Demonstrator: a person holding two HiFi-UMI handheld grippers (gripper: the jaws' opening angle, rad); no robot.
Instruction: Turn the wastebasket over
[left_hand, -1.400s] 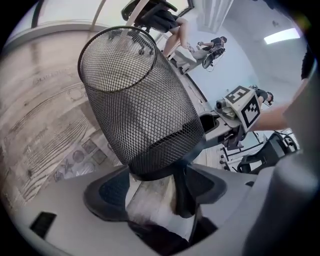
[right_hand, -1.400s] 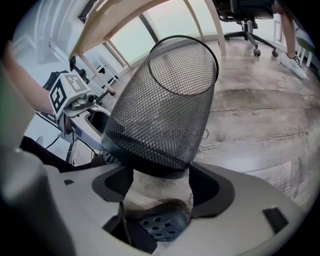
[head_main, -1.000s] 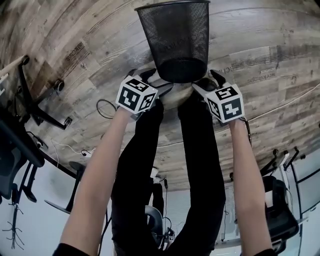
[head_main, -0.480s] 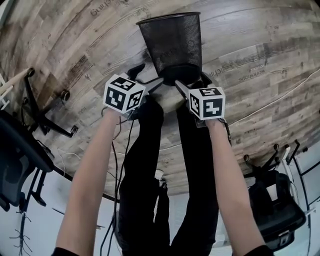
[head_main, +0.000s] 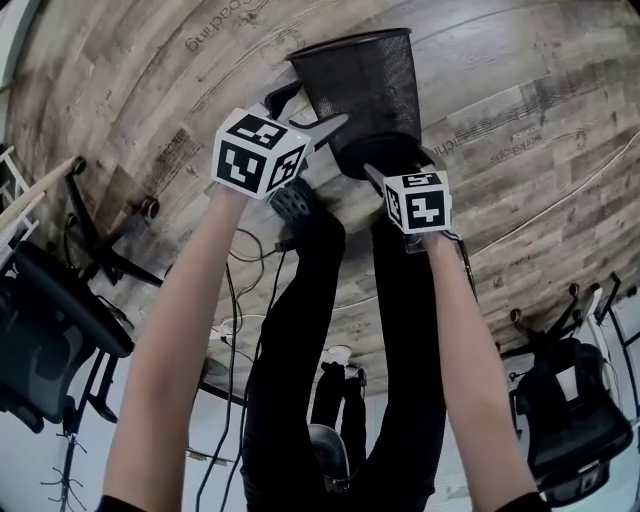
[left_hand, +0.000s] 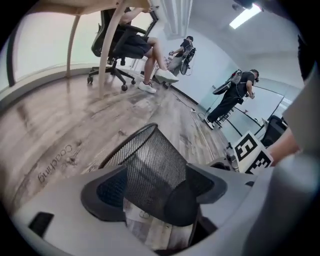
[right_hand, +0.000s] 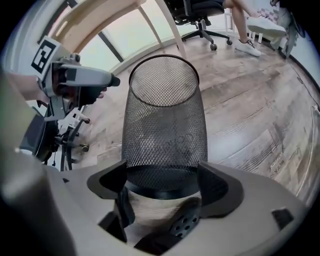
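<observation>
A black wire-mesh wastebasket stands upright on the wood floor, rim up, just ahead of the person's feet. My right gripper is low at its base. In the right gripper view the jaws have just been opening and now straddle the basket's narrow base with a gap on each side of my right gripper. My left gripper is raised at the basket's left side, jaws apart and holding nothing. In the left gripper view the basket shows beyond and between the spread jaws of my left gripper.
The person's black-trousered legs and a shoe are right behind the basket. Office chairs stand at the left and right. A cable trails on the floor. A seated person and a standing person are farther off.
My left gripper has lifted up and leftward away from the basket's base. The right gripper stayed at the base and its jaws spread wider. The basket has stayed standing.
</observation>
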